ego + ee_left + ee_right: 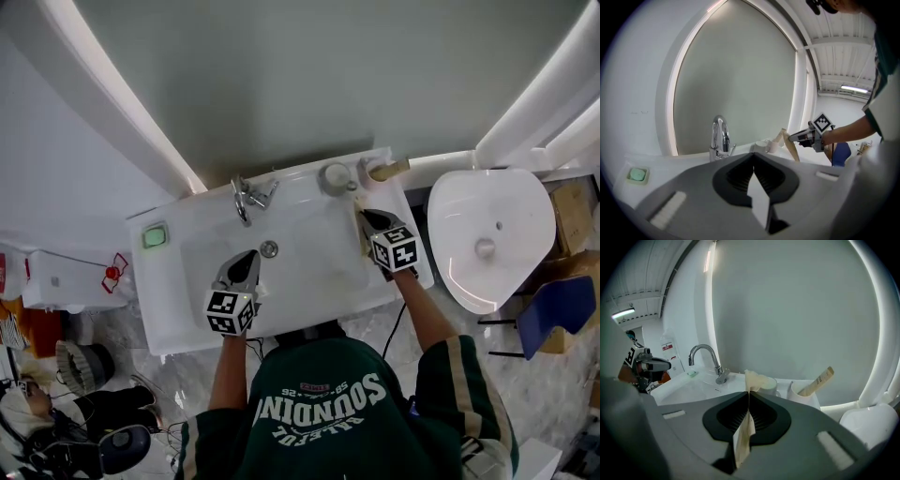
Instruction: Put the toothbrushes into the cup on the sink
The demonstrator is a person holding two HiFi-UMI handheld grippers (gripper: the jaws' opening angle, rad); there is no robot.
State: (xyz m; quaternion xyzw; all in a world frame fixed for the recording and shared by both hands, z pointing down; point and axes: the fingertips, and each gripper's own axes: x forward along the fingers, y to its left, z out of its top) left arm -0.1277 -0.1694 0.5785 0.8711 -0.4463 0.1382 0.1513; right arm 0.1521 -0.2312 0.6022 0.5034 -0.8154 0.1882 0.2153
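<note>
Step in hand: carrying a brush to the cup. The right gripper is clamped on a wrapped toothbrush, held above the right edge of the sink, just short of the cup at the back right corner. That cup already holds one brush. The toothbrush's long axis stands steep, with its upper end leaning toward the cup. The next move calls for centring it over the rim, lowering it, then releasing. The left gripper is closed on nothing, over the front of the sink.
</note>
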